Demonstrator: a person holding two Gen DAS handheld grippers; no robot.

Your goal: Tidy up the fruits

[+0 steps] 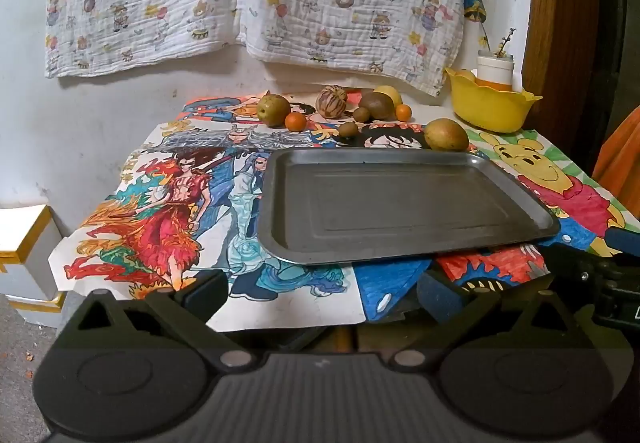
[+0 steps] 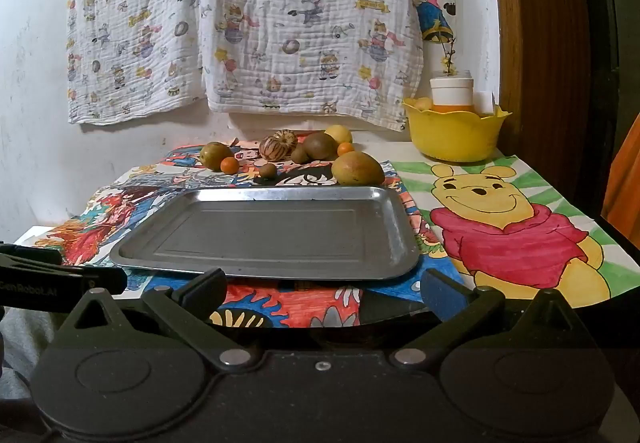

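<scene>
Both the left gripper (image 1: 322, 289) and right gripper (image 2: 324, 289) gape empty before the bare tray (image 1: 400, 239). Behind it, pear (image 1: 273, 110) to mango (image 1: 446, 135), the round fruits could roll off the bench if nudged.

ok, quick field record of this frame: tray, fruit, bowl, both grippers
tray: metal tray, nothing on it, lying on the coloured drawings
fruit: loose row behind the tray's far edge, none on the tray
nearest fruit: mango, just past the far right corner
small fruit: two small oranges, brown kiwi
bowl: yellow bowl, back right, holds a white jar
left gripper: open, holding nothing
right gripper: open, holding nothing, short of the tray's near edge
</scene>
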